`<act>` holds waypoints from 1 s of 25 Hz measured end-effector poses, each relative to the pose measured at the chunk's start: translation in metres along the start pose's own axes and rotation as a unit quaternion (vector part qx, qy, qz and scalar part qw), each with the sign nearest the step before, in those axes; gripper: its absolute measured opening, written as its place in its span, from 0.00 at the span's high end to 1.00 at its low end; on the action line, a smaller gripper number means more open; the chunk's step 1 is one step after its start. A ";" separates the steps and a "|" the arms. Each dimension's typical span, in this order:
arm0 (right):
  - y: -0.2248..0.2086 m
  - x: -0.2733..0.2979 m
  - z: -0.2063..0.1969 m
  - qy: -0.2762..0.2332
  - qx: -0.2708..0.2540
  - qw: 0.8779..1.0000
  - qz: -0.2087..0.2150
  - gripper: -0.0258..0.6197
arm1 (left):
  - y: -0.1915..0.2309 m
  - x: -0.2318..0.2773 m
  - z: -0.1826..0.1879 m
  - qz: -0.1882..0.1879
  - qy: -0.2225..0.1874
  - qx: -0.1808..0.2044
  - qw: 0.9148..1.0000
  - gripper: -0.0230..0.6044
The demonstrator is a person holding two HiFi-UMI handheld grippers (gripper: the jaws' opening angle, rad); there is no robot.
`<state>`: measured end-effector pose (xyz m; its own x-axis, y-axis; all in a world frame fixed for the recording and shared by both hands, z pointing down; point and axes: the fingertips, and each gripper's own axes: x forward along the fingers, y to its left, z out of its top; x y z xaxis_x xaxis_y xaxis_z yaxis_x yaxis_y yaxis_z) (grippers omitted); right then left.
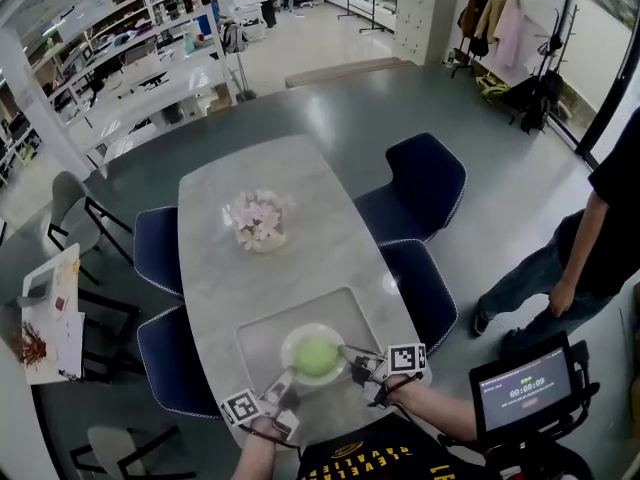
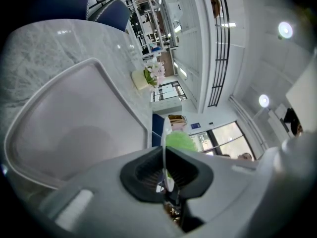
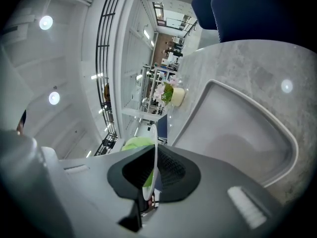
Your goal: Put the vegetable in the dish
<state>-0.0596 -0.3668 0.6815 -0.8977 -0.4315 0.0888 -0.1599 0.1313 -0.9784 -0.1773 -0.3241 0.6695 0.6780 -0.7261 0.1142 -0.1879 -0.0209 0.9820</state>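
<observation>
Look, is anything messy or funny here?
Nothing is spilled or broken. The dish, green vegetable inside, is pinched at its rim by the left gripper and right gripper over the tray.

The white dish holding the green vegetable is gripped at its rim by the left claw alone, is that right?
Not quite: both claws grip it. The right gripper view shows the right claw shut on the dish rim, like the left claw.

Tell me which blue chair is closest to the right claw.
The near blue chair on the table's right side, beside the right claw, which is clamped on the dish rim. The other three sit farther off.
</observation>
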 end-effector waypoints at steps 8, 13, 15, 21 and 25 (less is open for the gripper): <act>-0.009 -0.008 0.001 -0.005 0.007 1.000 -0.008 0.93 | 0.017 0.001 -0.001 0.035 0.016 0.023 0.999 0.94; -0.025 0.007 0.015 -0.008 0.006 1.000 -0.018 0.93 | 0.026 0.016 0.017 0.017 0.017 0.030 0.999 0.94; -0.031 0.014 0.016 -0.006 0.000 1.000 -0.018 0.93 | 0.031 0.019 0.019 0.017 0.018 0.022 0.999 0.94; -0.042 0.019 0.012 0.003 -0.002 1.000 -0.026 0.93 | 0.050 0.019 0.017 0.039 0.030 0.030 0.998 0.93; -0.056 0.023 0.008 0.006 0.007 0.999 -0.041 0.93 | 0.065 0.019 0.018 0.059 0.039 0.047 0.996 0.93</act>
<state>-0.0679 -0.3913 0.7368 -0.8865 -0.4297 0.1715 -0.2281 0.0834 -0.9701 -0.1894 -0.3521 0.7330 0.7001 -0.6712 0.2436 -0.3334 -0.0057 0.9428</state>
